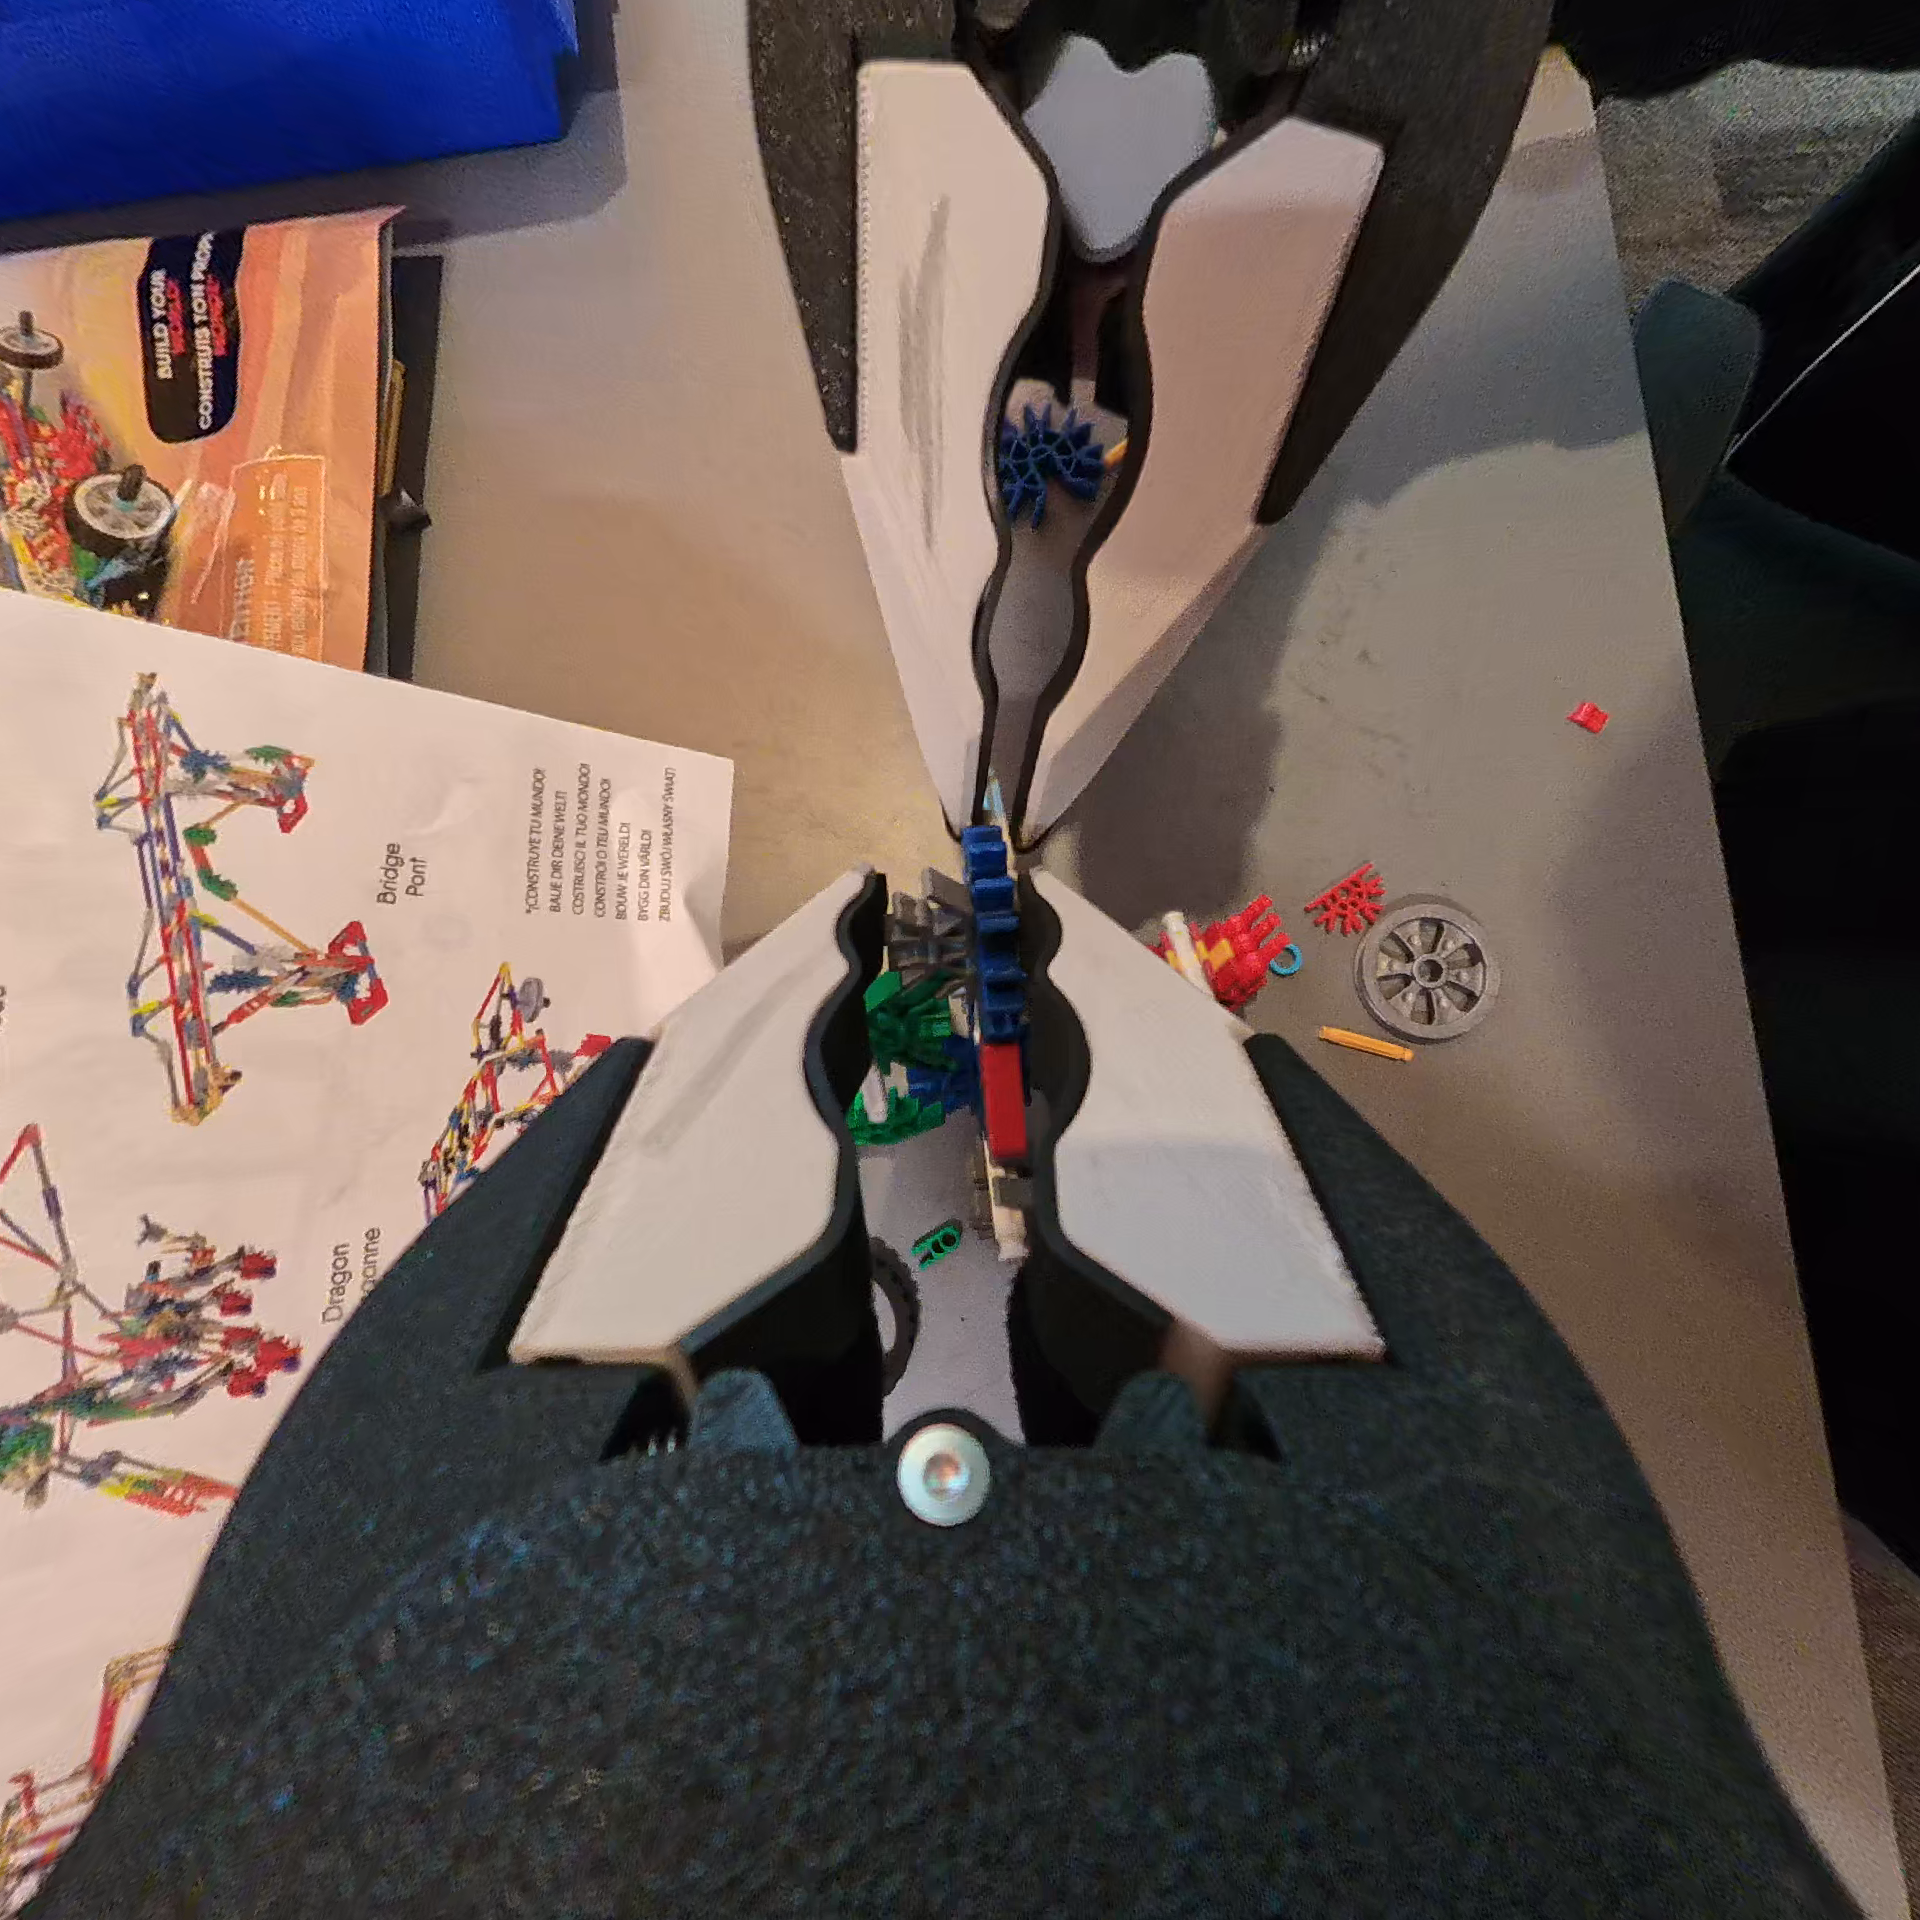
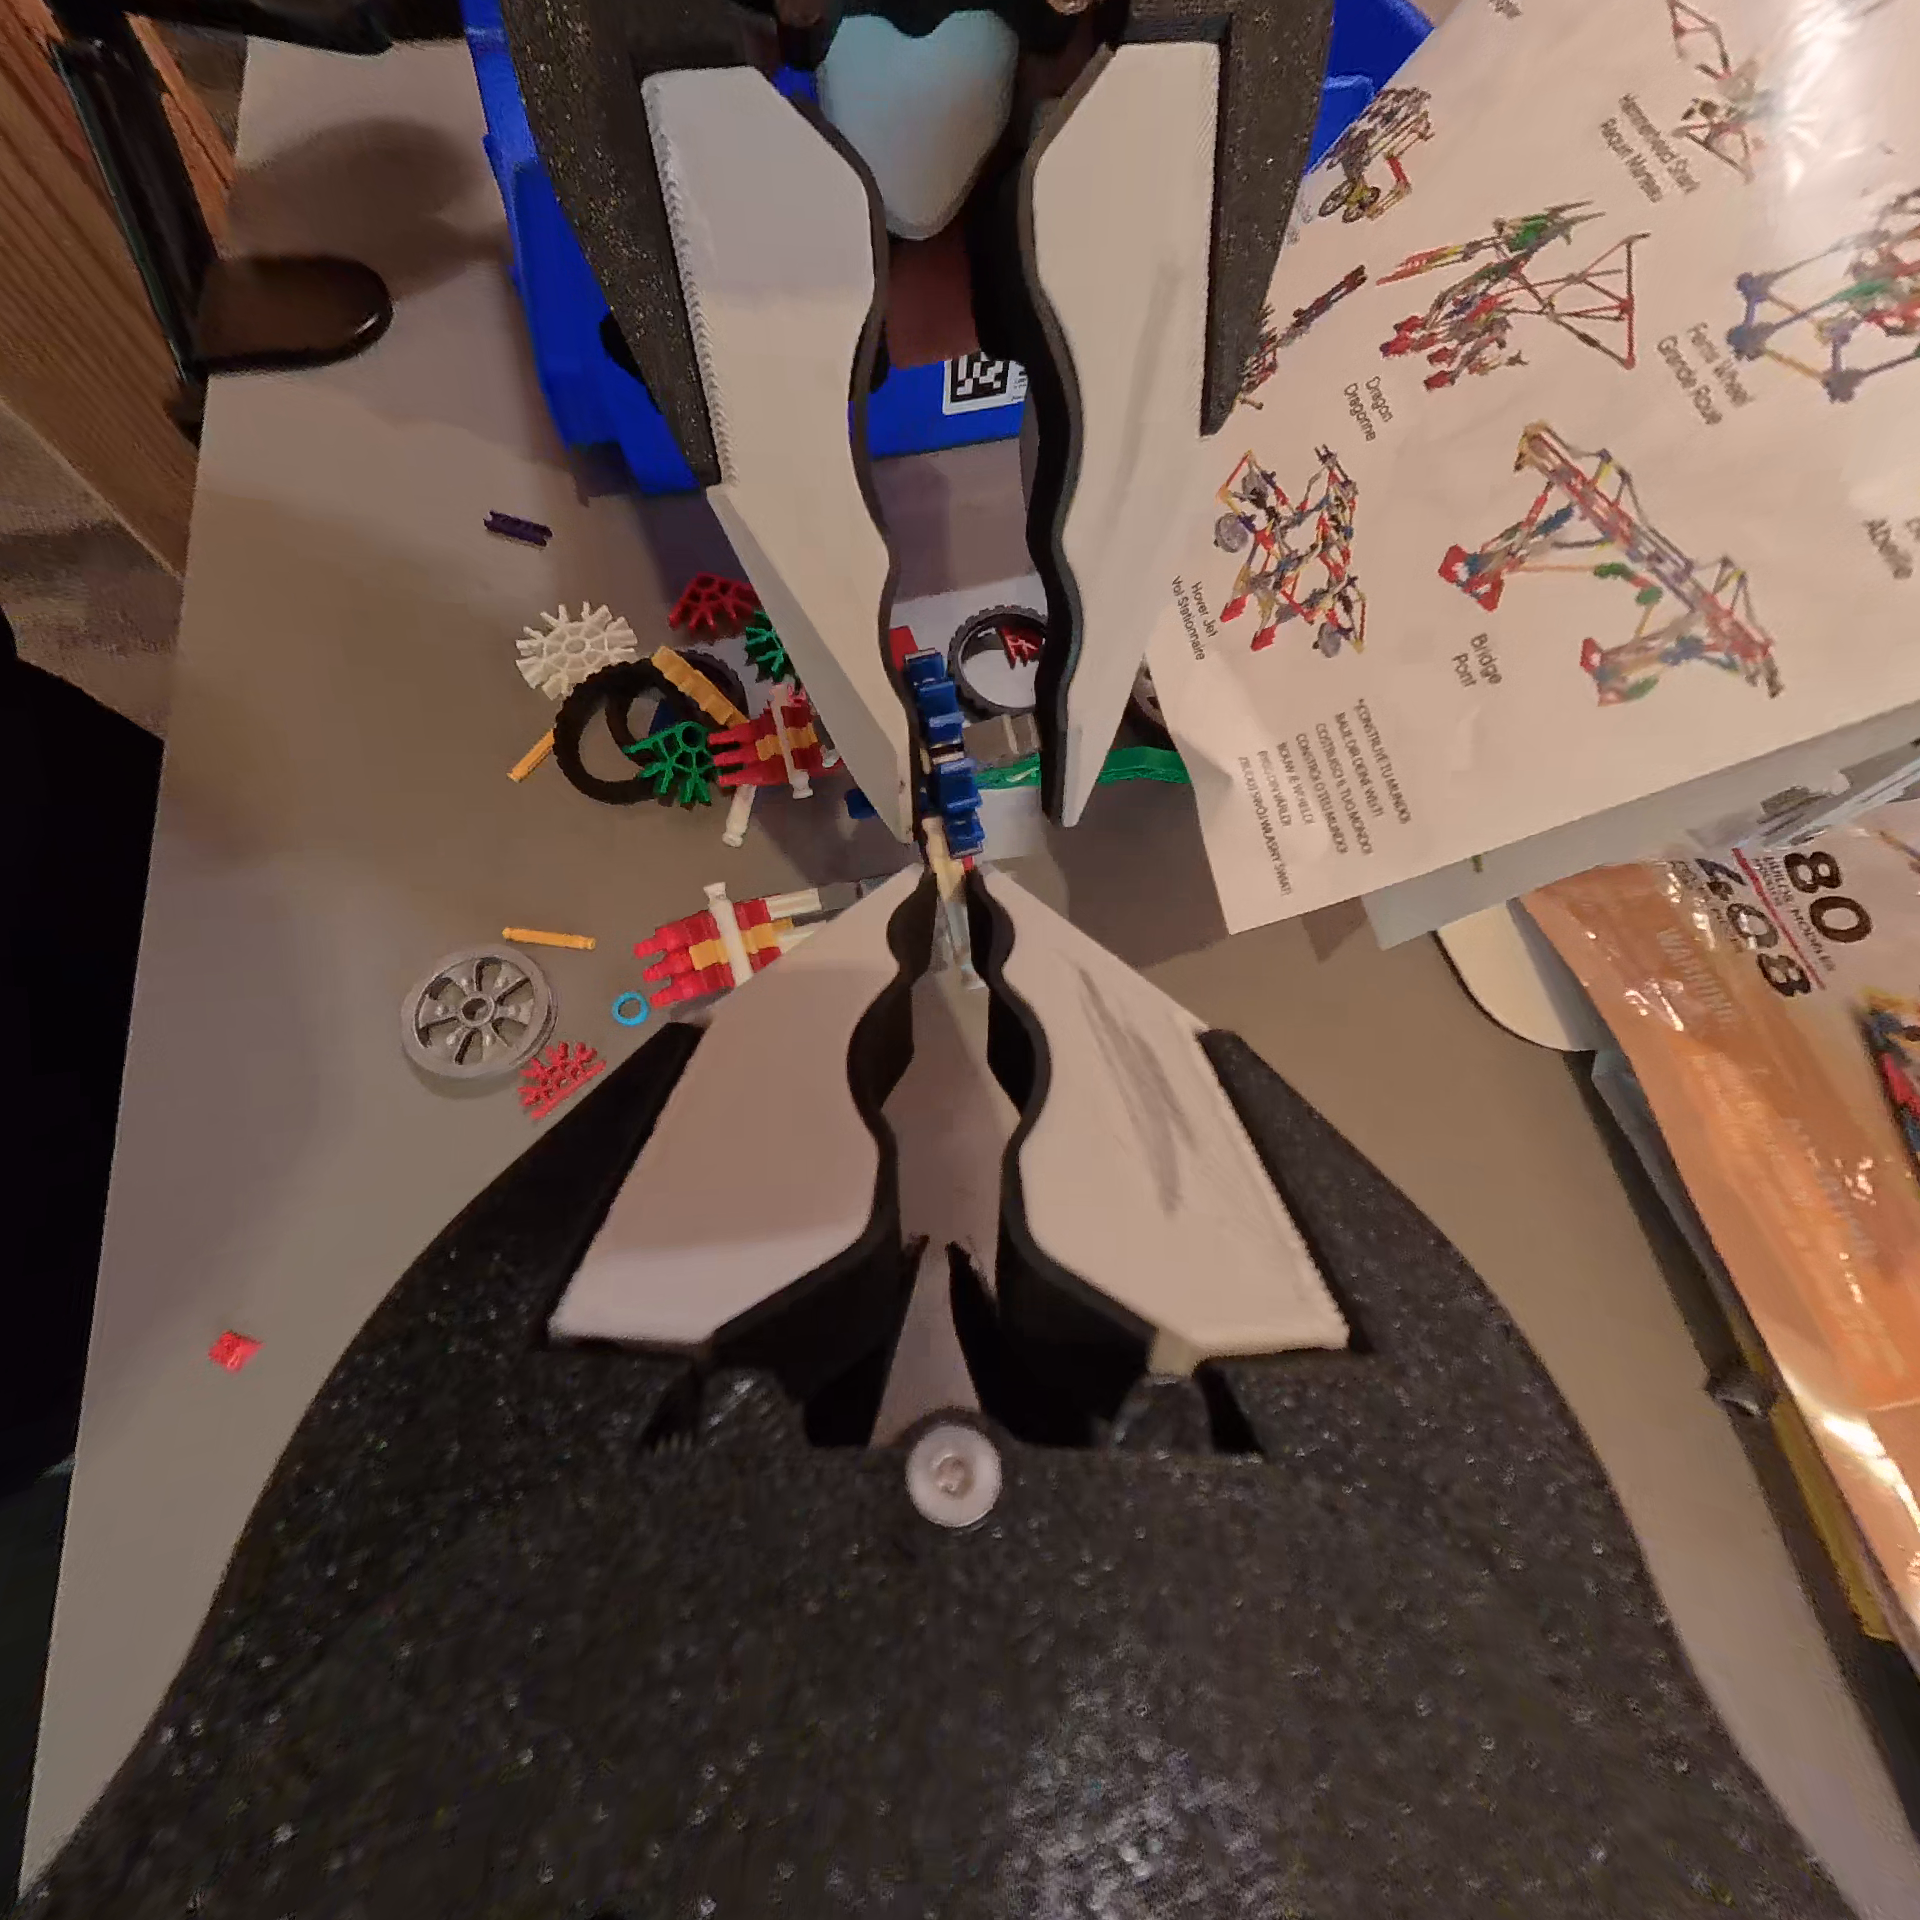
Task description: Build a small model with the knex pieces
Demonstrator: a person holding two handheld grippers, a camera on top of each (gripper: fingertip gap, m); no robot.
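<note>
A blue gear with a red piece is seen; the wheel is grey, the table beige.

I see both tools meeting tip to tip over the toy parts pile, so nothing passes between them. On one side of the pile the instruction sheet overhangs and the blue bin stands beyond it. On the other side lie a grey wheel and red connector; past those, the tabletop is bare to its edge.
</note>
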